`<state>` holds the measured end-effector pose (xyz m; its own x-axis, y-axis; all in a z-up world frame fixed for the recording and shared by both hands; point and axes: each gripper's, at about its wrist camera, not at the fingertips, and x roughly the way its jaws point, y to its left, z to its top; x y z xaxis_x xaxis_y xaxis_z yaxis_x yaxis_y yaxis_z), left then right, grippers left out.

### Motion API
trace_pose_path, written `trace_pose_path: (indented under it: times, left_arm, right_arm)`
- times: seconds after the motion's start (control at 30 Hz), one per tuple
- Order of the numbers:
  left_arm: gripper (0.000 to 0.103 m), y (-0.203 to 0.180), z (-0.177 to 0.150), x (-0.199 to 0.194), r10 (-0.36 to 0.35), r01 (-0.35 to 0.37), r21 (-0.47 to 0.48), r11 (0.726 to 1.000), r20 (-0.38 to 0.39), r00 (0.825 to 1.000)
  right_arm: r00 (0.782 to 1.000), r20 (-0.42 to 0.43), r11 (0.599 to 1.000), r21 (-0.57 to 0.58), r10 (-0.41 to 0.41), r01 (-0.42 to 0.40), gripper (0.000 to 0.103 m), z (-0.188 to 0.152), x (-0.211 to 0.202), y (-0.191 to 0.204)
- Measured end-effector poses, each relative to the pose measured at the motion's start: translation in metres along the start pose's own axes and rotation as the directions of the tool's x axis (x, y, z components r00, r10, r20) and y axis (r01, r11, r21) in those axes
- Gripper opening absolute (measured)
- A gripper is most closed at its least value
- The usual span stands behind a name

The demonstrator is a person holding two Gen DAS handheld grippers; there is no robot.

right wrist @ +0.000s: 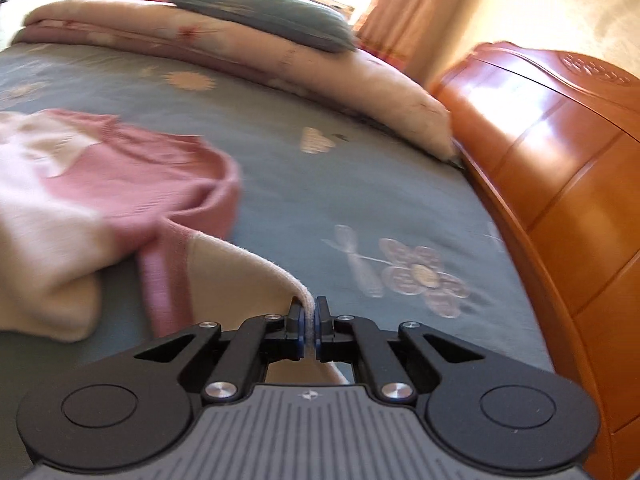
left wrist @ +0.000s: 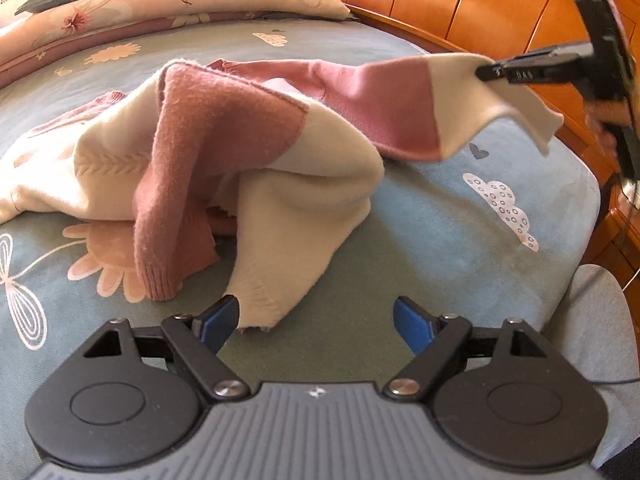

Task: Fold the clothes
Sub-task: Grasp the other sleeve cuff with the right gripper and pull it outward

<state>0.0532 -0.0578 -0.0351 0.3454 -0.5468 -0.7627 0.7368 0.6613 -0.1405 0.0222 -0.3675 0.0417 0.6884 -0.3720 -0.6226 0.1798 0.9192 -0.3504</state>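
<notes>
Lying crumpled on a blue-grey bedspread (left wrist: 460,216) printed with flowers and clouds, a pink and cream knitted sweater (left wrist: 224,152) is seen from the left wrist camera near the middle of the bed. Its bulk is heaped in loose folds, with a pink sleeve (left wrist: 168,240) draped down the near side and a cream hem corner (left wrist: 260,300) reaching toward the camera. One cream and pink part of the garment is lifted clear of the bed and stretched out to the right, where its edge is pinched between the closed fingers of the right gripper (left wrist: 486,74).

The left gripper (left wrist: 316,316) is held low over the bedspread just in front of the sweater, its blue-padded fingers (left wrist: 412,324) spread wide with nothing between them. The cream hem corner lies just beside the left fingertip, though contact cannot be confirmed.

From the right wrist camera, somewhat blurred, a cream edge of the sweater (right wrist: 256,272) is seen clamped between the narrow jaws of the right gripper (right wrist: 309,312), and the rest of the garment trails away to the left across the bedspread (right wrist: 360,184). A folded quilt (right wrist: 248,48) with a grey pillow (right wrist: 264,12) on top is seen at the far end of the bed, and an orange wooden bed frame (right wrist: 560,168) is seen along the right side.
</notes>
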Motion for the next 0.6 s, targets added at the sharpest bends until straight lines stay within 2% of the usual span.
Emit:
trace_pose_path:
  times: [0.3, 0.6]
  left_arm:
    - [0.084, 0.0, 0.006, 0.007, 0.014, -0.014, 0.001, 1.0, -0.012, 1.0]
    - [0.084, -0.001, 0.013, 0.008, 0.033, -0.033, 0.008, 0.999, -0.019, 0.999]
  right_arm:
    - [0.992, -0.033, 0.992, 0.016, -0.121, 0.121, 0.005, 0.014, 0.046, -0.058]
    - [0.959, -0.048, 0.959, -0.055, -0.28, 0.278, 0.005, 0.034, 0.096, -0.097]
